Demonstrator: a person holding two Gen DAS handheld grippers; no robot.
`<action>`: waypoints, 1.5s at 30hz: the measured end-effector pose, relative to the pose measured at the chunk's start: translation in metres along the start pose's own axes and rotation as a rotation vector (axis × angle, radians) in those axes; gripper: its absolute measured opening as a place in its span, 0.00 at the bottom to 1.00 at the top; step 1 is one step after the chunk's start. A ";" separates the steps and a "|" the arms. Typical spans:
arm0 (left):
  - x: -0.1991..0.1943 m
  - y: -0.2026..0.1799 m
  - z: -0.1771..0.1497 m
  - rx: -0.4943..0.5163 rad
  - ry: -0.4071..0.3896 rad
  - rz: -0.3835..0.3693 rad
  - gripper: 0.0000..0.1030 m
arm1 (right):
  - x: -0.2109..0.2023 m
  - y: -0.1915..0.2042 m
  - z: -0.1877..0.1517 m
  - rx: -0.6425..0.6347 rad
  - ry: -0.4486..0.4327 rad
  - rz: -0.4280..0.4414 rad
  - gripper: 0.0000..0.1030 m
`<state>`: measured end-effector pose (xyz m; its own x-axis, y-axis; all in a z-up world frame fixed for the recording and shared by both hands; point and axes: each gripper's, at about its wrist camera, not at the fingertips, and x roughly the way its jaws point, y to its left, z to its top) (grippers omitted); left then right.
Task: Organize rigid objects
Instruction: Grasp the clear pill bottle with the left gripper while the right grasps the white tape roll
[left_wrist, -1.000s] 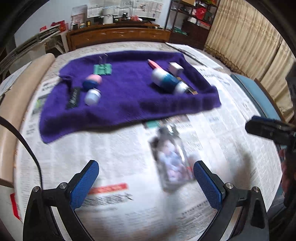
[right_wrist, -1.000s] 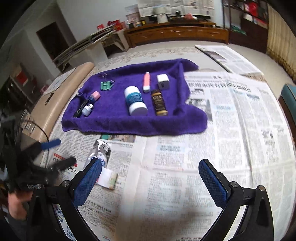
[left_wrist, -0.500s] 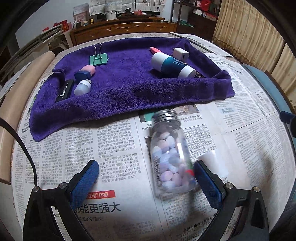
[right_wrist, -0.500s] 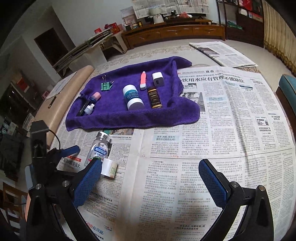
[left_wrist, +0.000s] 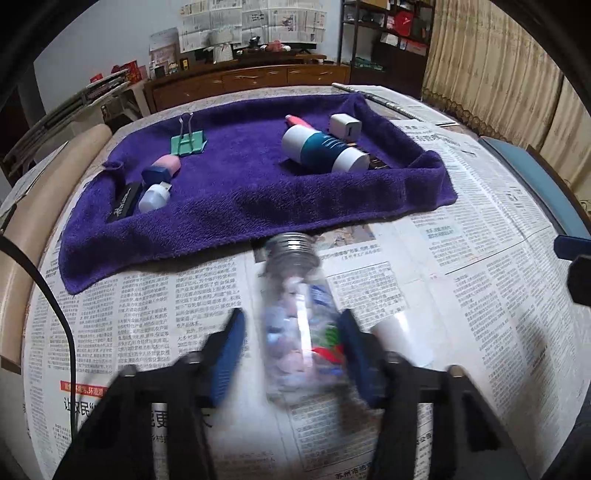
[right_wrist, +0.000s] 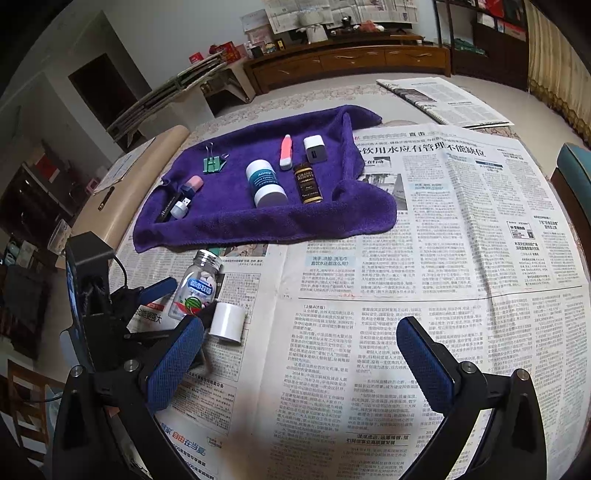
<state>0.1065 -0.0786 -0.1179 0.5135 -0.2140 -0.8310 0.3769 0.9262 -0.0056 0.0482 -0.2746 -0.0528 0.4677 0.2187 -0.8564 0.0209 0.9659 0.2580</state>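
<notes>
A clear candy bottle (left_wrist: 299, 317) with a metal cap lies on the newspaper, between the blue pads of my left gripper (left_wrist: 293, 350). The jaws have narrowed around it, blurred; the right pad touches it and a gap shows at the left pad. The bottle (right_wrist: 195, 286) and left gripper (right_wrist: 177, 299) also show in the right wrist view. A small white cylinder (right_wrist: 227, 322) lies just right of the bottle. My right gripper (right_wrist: 299, 363) is open and empty over the newspaper. The purple towel (right_wrist: 258, 221) holds several small items.
On the towel lie a green binder clip (right_wrist: 212, 162), a white-and-teal tube (right_wrist: 264, 182), a brown bottle (right_wrist: 308, 182), a white charger (right_wrist: 314, 149), a pink pen (right_wrist: 285, 151) and a USB stick (right_wrist: 180, 208). A folded newspaper (right_wrist: 443, 99) lies at the back right.
My left gripper moved forward over the candy bottle and its jaws closed in from wide open to near the bottle's sides. The right gripper shifted slightly closer to the table.
</notes>
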 end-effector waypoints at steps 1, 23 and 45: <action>0.000 0.000 0.000 -0.002 -0.002 -0.001 0.39 | 0.000 0.001 -0.001 -0.003 0.001 -0.003 1.00; -0.027 0.090 -0.032 -0.124 -0.015 0.001 0.38 | 0.067 0.071 -0.024 -0.107 0.032 -0.085 0.96; -0.027 0.104 -0.036 -0.147 -0.031 -0.079 0.39 | 0.083 0.105 -0.050 -0.041 -0.152 -0.318 0.29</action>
<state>0.1045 0.0344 -0.1163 0.5108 -0.2955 -0.8073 0.3019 0.9409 -0.1534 0.0452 -0.1481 -0.1189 0.5699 -0.1140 -0.8138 0.1521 0.9878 -0.0318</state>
